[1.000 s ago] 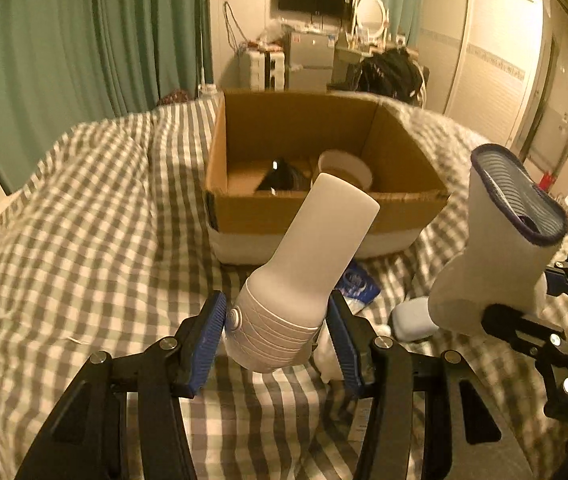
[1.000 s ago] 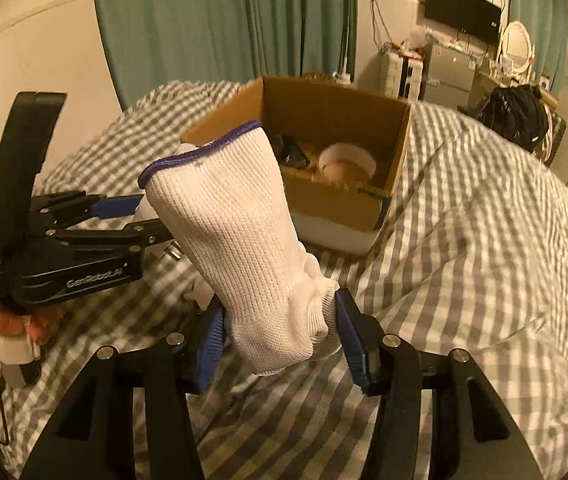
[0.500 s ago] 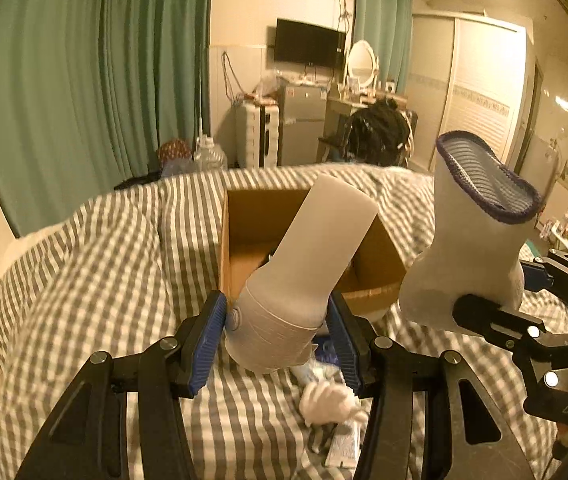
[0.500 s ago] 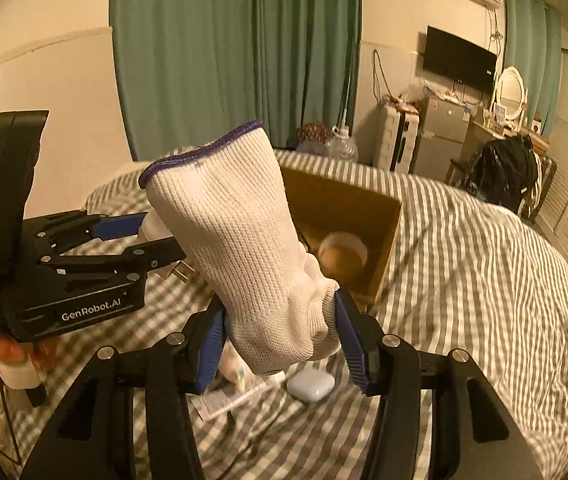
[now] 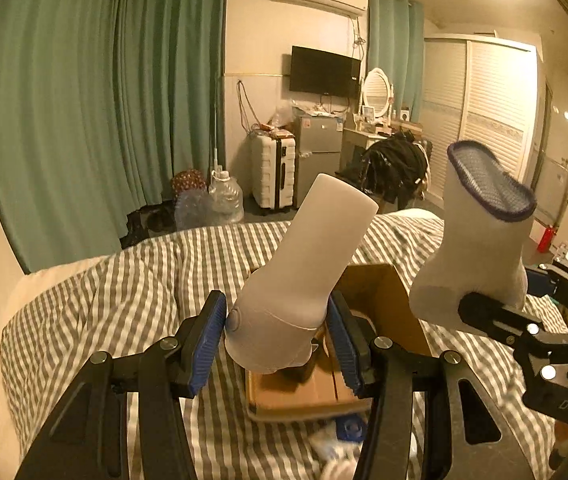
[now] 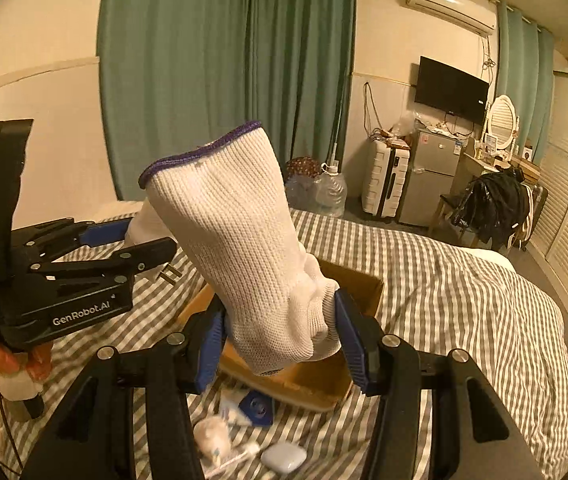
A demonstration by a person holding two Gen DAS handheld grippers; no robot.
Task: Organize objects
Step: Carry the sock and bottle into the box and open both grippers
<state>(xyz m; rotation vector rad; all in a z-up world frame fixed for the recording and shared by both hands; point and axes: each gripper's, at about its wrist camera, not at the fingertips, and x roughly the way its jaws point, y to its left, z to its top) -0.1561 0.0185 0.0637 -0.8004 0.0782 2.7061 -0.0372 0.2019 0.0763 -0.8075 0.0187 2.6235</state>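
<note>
My left gripper (image 5: 278, 340) is shut on a white tapered plastic device (image 5: 303, 264), its blue pads pressing the wide base while the narrow end tilts up and to the right. In the right wrist view my right gripper (image 6: 280, 344) is shut on the finger end of a white knitted glove (image 6: 240, 240) with a purple cuff standing up. Both are held high above an open cardboard box (image 5: 379, 300) on the bed. The right gripper (image 5: 511, 296) with the glove (image 5: 479, 248) shows at the right of the left wrist view. The left gripper (image 6: 140, 240) shows at the left of the right wrist view.
A grey-and-white striped bedcover (image 6: 463, 300) lies under the box (image 6: 359, 288). In front of the box lie a white earbud case (image 6: 284, 456), a blue item (image 6: 258, 406) and crumpled white things (image 6: 212, 440). A hand (image 6: 4, 364) grips the left tool. Green curtains, a suitcase and a fridge stand beyond.
Both grippers have risen with their loads still gripped. The box has dropped low in both views and now sits under the jaws, and more of the room beyond shows.
</note>
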